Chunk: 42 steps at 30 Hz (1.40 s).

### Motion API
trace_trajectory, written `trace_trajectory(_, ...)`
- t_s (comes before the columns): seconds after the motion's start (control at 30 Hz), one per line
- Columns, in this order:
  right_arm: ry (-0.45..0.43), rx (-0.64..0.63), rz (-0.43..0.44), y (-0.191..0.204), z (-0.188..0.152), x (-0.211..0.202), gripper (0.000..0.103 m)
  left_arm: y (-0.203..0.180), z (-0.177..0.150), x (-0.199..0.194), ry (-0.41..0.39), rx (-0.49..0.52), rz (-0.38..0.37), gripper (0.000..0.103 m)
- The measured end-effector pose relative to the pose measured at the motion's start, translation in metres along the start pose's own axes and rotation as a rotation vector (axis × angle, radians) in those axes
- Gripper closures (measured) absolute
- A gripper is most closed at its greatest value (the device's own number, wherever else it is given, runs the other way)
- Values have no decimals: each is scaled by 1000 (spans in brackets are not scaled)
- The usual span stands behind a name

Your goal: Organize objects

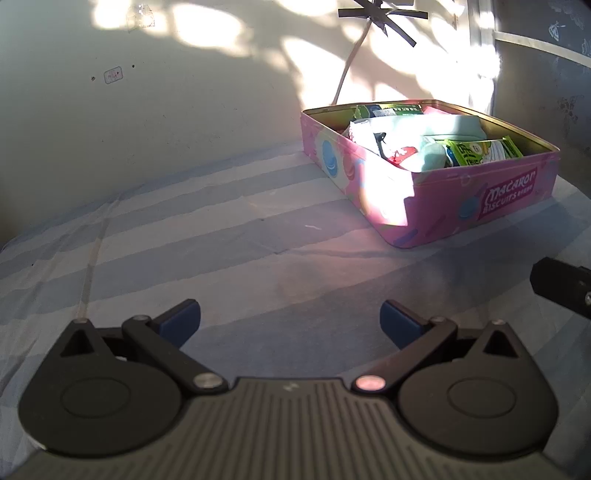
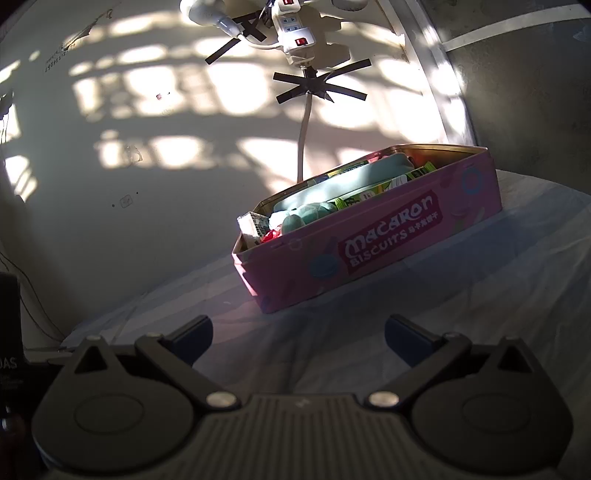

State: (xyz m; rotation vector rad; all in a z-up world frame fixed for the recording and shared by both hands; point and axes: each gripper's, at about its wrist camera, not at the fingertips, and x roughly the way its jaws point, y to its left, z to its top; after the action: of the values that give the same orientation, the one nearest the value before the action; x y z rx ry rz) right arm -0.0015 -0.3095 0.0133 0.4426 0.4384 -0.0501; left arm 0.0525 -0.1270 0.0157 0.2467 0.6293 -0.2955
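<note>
A pink "Macaron Biscuits" tin (image 1: pixel 476 206) stands open on the striped bedsheet, far right in the left wrist view. It holds several items: green snack packets (image 1: pixel 480 151), a pale teal pouch (image 1: pixel 443 127) and a red-and-white wrapper (image 1: pixel 402 153). My left gripper (image 1: pixel 291 319) is open and empty, low over the sheet, well short of the tin. In the right wrist view the tin (image 2: pixel 388 247) is ahead, slightly right. My right gripper (image 2: pixel 299 338) is open and empty, a short way in front of the tin's near corner.
The white wall (image 1: pixel 147 110) rises behind the bed. A power strip (image 2: pixel 295 26) is taped to the wall, its cable (image 2: pixel 303 140) dropping behind the tin. The other gripper's black edge (image 1: pixel 561 288) shows at right in the left wrist view. A dark object (image 2: pixel 9 332) stands at left.
</note>
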Motion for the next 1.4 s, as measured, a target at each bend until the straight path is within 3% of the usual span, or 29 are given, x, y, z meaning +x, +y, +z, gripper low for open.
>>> trace_trajectory(1.4, 6, 39, -18, -7, -6, 1, 0, -15, -8, 1, 93, 53, -5, 0)
